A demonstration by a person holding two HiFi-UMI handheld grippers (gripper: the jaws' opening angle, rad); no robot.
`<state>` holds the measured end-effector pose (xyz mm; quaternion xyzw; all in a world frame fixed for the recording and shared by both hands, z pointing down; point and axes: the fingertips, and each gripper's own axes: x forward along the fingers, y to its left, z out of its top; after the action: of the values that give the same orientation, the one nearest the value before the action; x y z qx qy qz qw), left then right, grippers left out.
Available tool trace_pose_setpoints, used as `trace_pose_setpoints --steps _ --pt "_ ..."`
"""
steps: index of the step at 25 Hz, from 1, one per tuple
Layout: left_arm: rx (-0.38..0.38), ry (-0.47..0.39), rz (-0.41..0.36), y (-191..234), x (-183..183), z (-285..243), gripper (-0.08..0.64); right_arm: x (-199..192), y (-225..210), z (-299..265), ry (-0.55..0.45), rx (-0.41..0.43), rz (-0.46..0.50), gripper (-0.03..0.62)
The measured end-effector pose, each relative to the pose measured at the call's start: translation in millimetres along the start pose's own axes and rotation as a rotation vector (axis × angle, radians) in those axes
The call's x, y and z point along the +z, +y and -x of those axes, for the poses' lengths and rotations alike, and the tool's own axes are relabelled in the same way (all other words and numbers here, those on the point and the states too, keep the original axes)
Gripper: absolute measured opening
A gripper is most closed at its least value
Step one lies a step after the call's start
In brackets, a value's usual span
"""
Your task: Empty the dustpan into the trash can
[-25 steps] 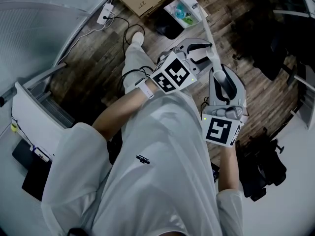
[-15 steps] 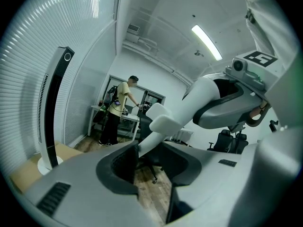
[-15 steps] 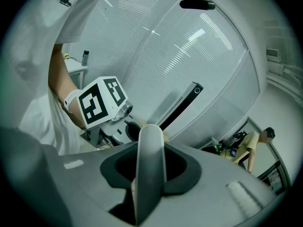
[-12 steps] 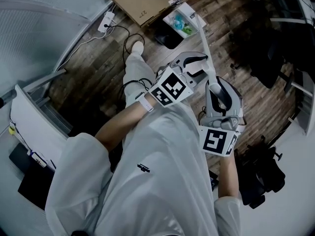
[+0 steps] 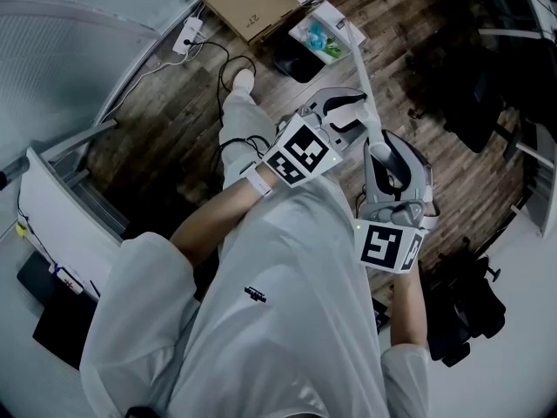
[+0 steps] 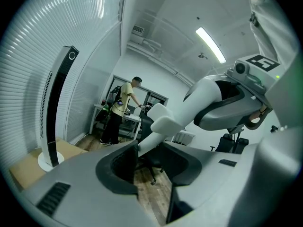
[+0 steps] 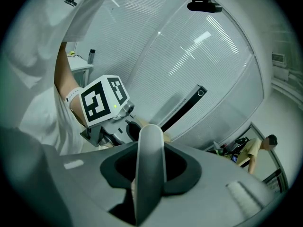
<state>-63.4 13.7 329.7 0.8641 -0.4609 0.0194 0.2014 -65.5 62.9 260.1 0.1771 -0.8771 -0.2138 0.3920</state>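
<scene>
At floor level ahead of the person's feet: dustpan [image 5: 324, 26], white, long-handled, with teal scraps lying loose in it. A dark bin-like shape [image 5: 294, 59] sits just beside it and is probably the trash can, though the head view doesn't settle that.

The handle [image 5: 364, 77] runs from the pan back to the right gripper [image 5: 383, 146]. The right gripper view shows that gripper's jaws clamped on the shaft near its upper end. The left gripper [image 5: 355, 114] has its jaws apart with nothing pinched, and its tips are just beside the same shaft, lower down.

Handling, as a judgement:
- The pan looks like light plastic. The shaft is stiff, smooth and round, so it is likely to twist in a single clamp.
- The long lever means a small wrist roll gives a big swing at the pan.
- The load is loose, so it spills with any early tilt.
- A second hold with the left gripper lower on the shaft should help. Two spaced grips would control the roll when tipping over the bin.
</scene>
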Motion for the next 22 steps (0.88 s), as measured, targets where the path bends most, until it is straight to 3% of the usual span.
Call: trace_pose_setpoints --steps 22 --pt "0.052 -0.010 0.031 4 0 2 0.138 0 3 -1 -0.034 0.049 0.091 0.109"
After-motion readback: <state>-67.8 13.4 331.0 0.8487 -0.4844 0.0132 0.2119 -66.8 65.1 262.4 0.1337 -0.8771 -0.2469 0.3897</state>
